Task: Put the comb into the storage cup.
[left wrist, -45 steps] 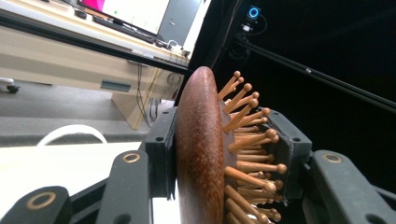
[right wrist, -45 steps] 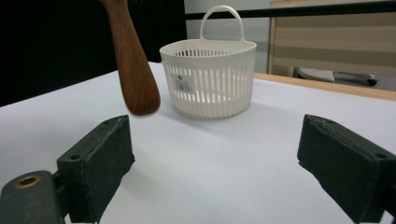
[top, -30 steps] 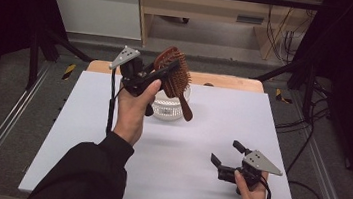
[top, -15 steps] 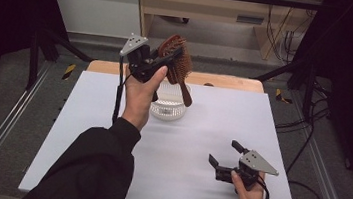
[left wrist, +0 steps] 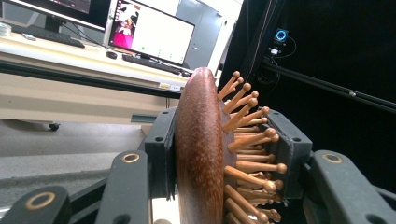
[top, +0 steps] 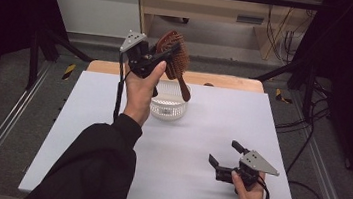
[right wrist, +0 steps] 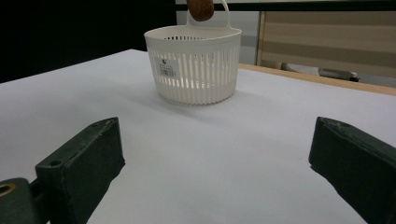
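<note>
We see a bright white table (top: pixel 196 132) lit from above, with dark corners all around it. The pictures look soft and a bit blurry. The near jaws look fuzzy.

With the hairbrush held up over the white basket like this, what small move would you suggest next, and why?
Probably lower the left gripper so the handle drops into the white basket. The wooden hairbrush is clamped by its head, handle hanging down right above the basket's opening and not yet inside. The right gripper rests open on the table, well clear.
</note>
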Demonstrator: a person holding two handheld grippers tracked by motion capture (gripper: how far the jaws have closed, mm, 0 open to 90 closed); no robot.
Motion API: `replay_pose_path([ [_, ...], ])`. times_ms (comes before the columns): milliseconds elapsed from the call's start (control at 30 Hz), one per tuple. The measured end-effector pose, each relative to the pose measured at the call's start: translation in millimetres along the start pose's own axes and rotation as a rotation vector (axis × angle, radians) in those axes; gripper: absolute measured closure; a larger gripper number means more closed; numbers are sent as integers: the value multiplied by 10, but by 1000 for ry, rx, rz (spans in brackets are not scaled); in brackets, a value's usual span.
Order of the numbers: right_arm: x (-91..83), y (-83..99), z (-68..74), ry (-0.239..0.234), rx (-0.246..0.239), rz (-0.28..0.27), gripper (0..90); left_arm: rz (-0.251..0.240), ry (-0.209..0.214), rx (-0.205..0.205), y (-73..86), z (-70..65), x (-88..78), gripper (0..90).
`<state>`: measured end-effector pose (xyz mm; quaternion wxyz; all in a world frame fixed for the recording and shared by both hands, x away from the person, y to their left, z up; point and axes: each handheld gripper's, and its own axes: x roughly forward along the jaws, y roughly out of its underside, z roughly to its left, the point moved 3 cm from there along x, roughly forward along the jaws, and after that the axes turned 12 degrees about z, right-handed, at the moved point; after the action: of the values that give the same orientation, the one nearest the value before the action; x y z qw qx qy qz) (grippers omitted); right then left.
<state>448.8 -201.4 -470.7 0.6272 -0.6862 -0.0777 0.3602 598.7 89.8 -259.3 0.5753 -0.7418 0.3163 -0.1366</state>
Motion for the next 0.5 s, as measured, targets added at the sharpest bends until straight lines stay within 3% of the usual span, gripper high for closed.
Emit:
replay_pose_path([
  [500,2,3,6,-6,4,2,32,-7,-35,2,-20,142,-10,510],
])
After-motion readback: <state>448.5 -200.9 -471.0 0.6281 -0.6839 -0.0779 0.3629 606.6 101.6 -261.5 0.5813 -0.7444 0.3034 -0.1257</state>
